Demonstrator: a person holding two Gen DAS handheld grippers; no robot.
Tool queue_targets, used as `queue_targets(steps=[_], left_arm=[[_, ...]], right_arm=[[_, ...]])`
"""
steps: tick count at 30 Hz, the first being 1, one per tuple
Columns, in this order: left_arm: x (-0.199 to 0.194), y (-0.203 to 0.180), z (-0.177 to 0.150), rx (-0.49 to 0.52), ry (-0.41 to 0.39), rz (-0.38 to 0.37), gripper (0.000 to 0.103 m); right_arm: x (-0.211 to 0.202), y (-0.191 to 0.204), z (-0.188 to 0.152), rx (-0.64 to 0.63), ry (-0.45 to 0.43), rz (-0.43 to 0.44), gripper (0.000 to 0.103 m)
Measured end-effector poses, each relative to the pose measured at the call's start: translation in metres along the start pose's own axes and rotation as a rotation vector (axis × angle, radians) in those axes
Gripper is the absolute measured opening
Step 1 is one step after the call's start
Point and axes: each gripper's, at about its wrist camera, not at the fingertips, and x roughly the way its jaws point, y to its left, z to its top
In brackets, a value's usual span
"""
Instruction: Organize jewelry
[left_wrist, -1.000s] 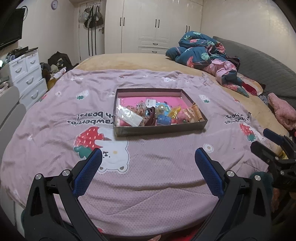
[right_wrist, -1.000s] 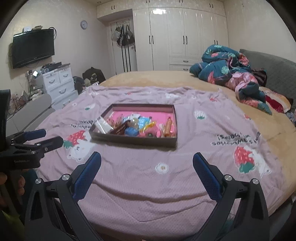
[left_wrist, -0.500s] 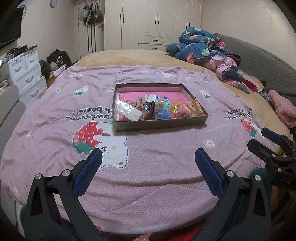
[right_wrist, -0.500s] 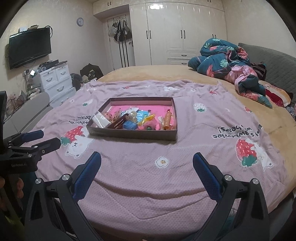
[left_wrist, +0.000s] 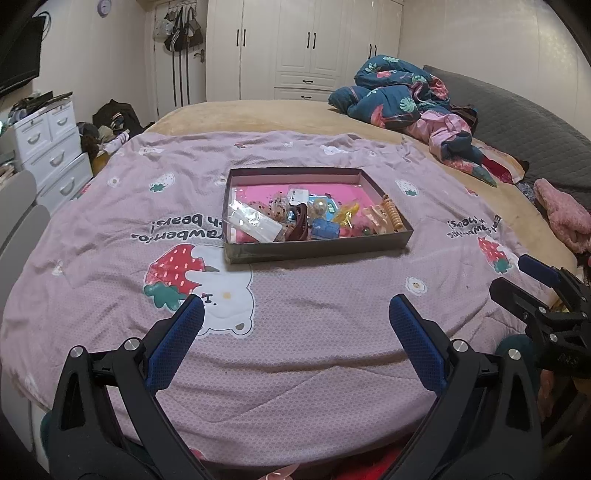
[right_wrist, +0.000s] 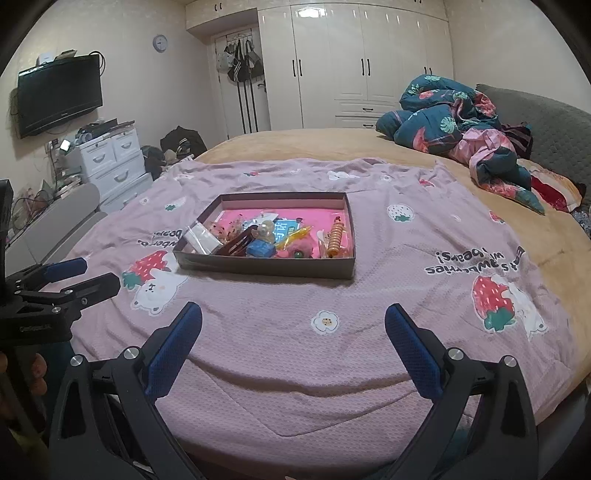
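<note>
A shallow grey box (left_wrist: 317, 249) with a pink floor rests mid-bed on a lilac strawberry quilt; the right wrist view shows the same box (right_wrist: 266, 266). Inside lie several small items: a clear packet (left_wrist: 253, 222), a dark brown hair claw (left_wrist: 299, 225), a blue square piece (left_wrist: 325, 229), a yellow clip (left_wrist: 347, 214) and an orange spiral hair tie (left_wrist: 393, 218). My left gripper (left_wrist: 295, 314) hangs open over the quilt, well short of the box. My right gripper (right_wrist: 293, 321) is open too, equally far back. Each gripper shows at the other view's edge.
A crumpled dark floral duvet (left_wrist: 391, 96) and pink clothes lie at the bed's far right by a grey headboard (left_wrist: 524, 129). White drawers (right_wrist: 110, 162) and a wall TV (right_wrist: 59, 96) stand left. Wardrobes (right_wrist: 354, 62) fill the back wall. A hand (right_wrist: 37, 373) holds the left gripper's handle.
Both cameras have tilted upward and shifted slightly, so the box sits lower and nearer in view. Both grippers stay open and nothing in the box has moved.
</note>
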Motion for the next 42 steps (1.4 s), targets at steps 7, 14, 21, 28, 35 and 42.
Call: queue_targets(steps=[7, 14, 21, 28, 35, 42], left_arm=[[-0.0012, -0.0005, 0.0011, 0.005, 0.004, 0.002, 0.094], [-0.0001, -0.0009, 0.0025, 0.005, 0.007, 0.005, 0.094], [0.0006, 0.0000, 0.0027, 0.003, 0.005, 0.005, 0.094], [0.0012, -0.0002, 0.0026, 0.000, 0.004, 0.004, 0.094], [0.0012, -0.0004, 0.0019, -0.001, 0.007, 0.007, 0.094], [0.0016, -0.0003, 0.0008, -0.004, 0.010, 0.008, 0.094]], right_arm=[[-0.0009, -0.0047, -0.0002, 0.003, -0.004, -0.009, 0.099], [0.0017, -0.0057, 0.0001, 0.007, 0.007, -0.010, 0.099], [0.0031, -0.0056, 0.0000, 0.008, 0.011, -0.011, 0.099], [0.0040, -0.0056, -0.0001, 0.005, 0.010, -0.012, 0.099], [0.0041, -0.0060, 0.0000, 0.002, 0.011, -0.015, 0.099], [0.0033, -0.0062, 0.0003, 0.003, 0.009, -0.016, 0.099]])
